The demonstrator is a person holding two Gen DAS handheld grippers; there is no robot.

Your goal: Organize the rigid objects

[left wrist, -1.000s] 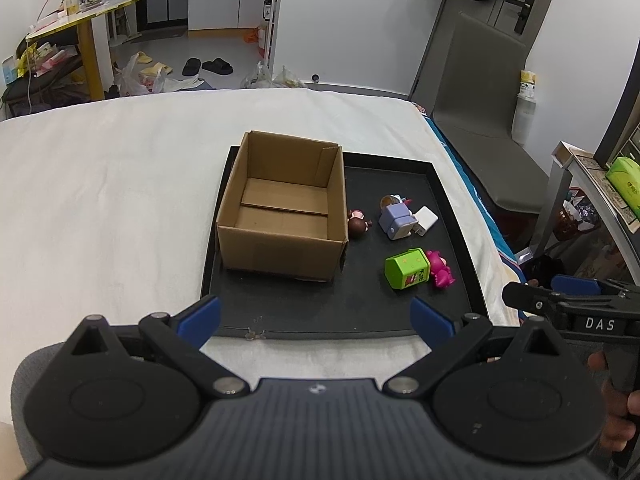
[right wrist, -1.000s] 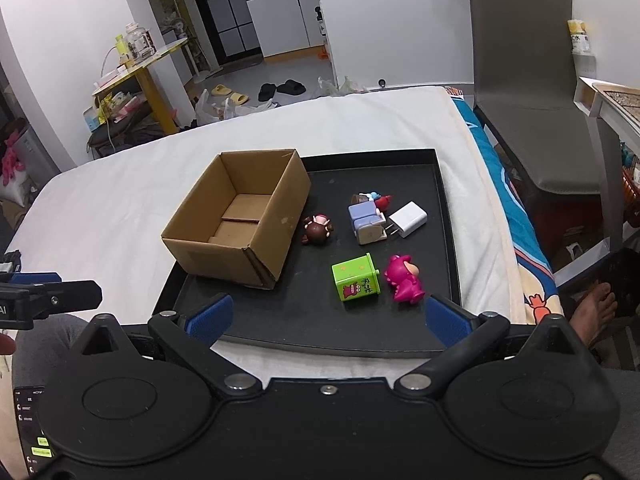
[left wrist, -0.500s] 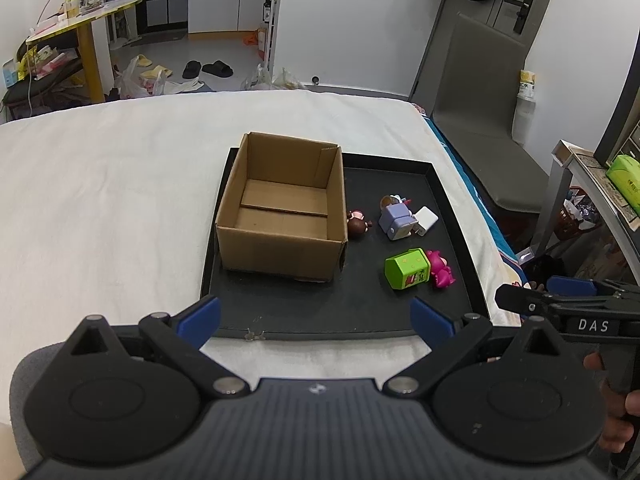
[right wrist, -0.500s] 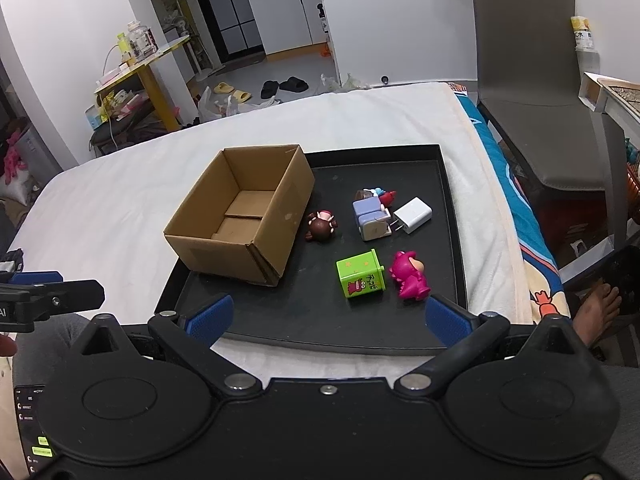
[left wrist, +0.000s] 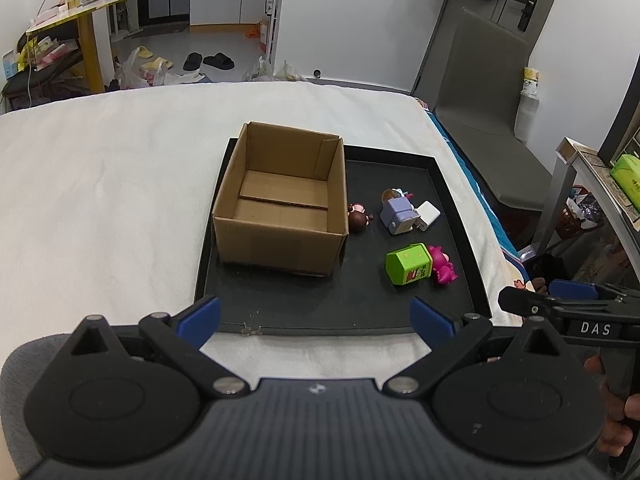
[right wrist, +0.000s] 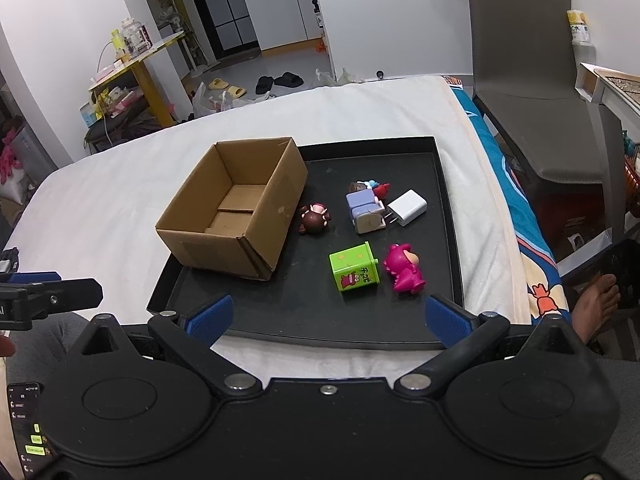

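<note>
Right now you hold both tools spread wide and empty at the near edge of the black tray (right wrist: 450,216), which lies on the white-covered bed (left wrist: 100,184). Your left tool (left wrist: 316,316) hovers over the tray's near rim, fingers parted, gripping nothing. Your right tool (right wrist: 326,316) sits the same way, released, with its blue pads (right wrist: 444,318) just short of the toys.

On the tray's left half stands the open cardboard box (right wrist: 236,208), upright and with nothing inside. Just beside its right wall lies a small brown figurine (right wrist: 314,218). Further right, a lilac and white toy (right wrist: 364,210) lies on its side, with a white charger plug (right wrist: 408,207) touching it, prongs toward the toy. At the lilac toy's far end are small red and blue pieces (right wrist: 378,187); you cannot tell what they are. Nearer you, the green cube (right wrist: 354,266) rests tilted on the tray, and the pink dinosaur figure (right wrist: 404,268) lies just beside its right face.

A grey chair (right wrist: 520,52) stands beyond the bed's right edge.
</note>
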